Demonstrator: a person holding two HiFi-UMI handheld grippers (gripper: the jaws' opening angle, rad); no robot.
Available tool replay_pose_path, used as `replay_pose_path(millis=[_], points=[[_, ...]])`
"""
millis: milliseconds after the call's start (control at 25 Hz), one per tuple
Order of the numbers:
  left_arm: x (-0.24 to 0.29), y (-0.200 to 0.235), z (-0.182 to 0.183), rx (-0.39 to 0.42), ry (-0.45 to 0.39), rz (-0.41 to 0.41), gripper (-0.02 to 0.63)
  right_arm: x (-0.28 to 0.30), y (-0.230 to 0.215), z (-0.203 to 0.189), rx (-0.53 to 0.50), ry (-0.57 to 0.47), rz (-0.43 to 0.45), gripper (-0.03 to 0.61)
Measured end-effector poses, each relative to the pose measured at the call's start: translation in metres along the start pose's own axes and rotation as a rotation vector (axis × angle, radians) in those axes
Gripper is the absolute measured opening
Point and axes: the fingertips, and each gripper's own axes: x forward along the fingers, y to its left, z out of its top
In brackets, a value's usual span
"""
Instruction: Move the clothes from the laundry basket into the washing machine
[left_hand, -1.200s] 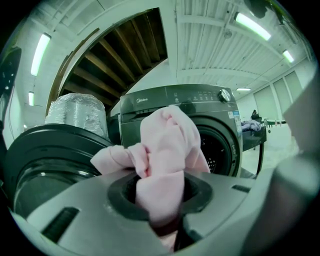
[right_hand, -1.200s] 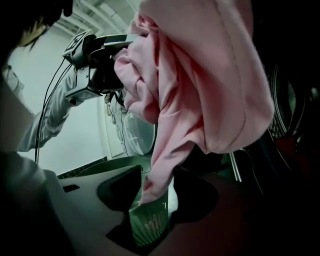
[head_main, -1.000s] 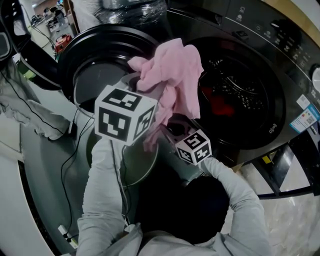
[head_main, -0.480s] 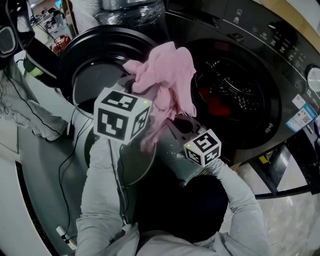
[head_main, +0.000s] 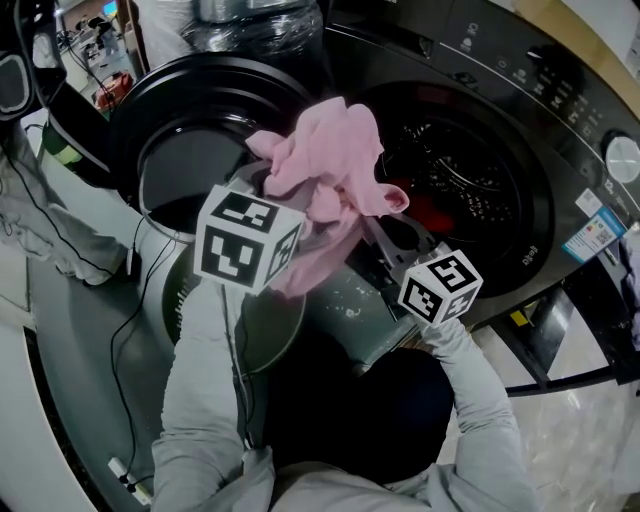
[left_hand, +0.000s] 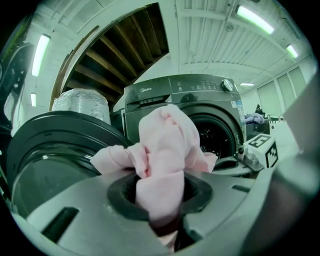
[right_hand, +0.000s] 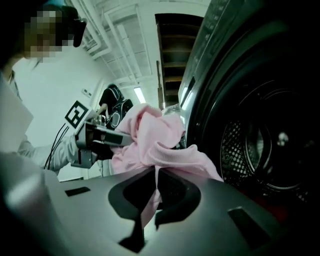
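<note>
Head view: against the earlier frames, my right tongs (head_main: 385, 225) have risen and swung toward the lower rim of the washing machine (head_main: 520, 130) opening, and their marker cube now sits further right. The pink garment (head_main: 330, 150) has stretched rightward with them. My left tongs (head_main: 285, 195) have barely moved. The garment is off any surface, bunched between the two tongs in front of the machine, partly over the open door (head_main: 190, 130) and partly over the left edge of the drum mouth (head_main: 460, 190). Something red (head_main: 435, 210) lies inside the drum.

Left gripper view: my left tongs (left_hand: 159, 200) are clenched on the pink garment (left_hand: 165, 145), the jaws only a little apart with a thick fold of cloth filling the gap. The rest of the cloth balloons above them. The right tongs' marker cube (left_hand: 262, 150) shows at the right edge.

Right gripper view: my right tongs (right_hand: 154, 187) are closed almost fully, pinching a thin fold of the pink garment (right_hand: 150, 140) at their tips, with a strip of it hanging below. The left tongs (right_hand: 100, 137) grip the same cloth from the left. The perforated drum (right_hand: 260, 145) lies just to the right.
</note>
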Motion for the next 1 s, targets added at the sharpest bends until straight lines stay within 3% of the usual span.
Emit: replay_pose_path(millis=[280, 480, 760, 1000], points=[[0.029, -0.034, -0.019, 0.0, 0.036, -0.083, 0.121, -0.031, -0.046, 0.048, 0.095, -0.16, -0.145, 0.023], [0.072, -0.087, -0.028, -0.048, 0.009, -0.209, 0.121, -0.053, -0.084, 0.059, 0.094, -0.202, -0.258, 0.023], [0.148, -0.135, -0.032, -0.122, -0.089, -0.31, 0.121, -0.064, -0.137, 0.045, -0.037, -0.166, -0.443, 0.023], [0.206, -0.151, -0.034, -0.255, -0.179, -0.396, 0.121, -0.052, -0.177, 0.037, -0.229, -0.155, -0.568, 0.023]])
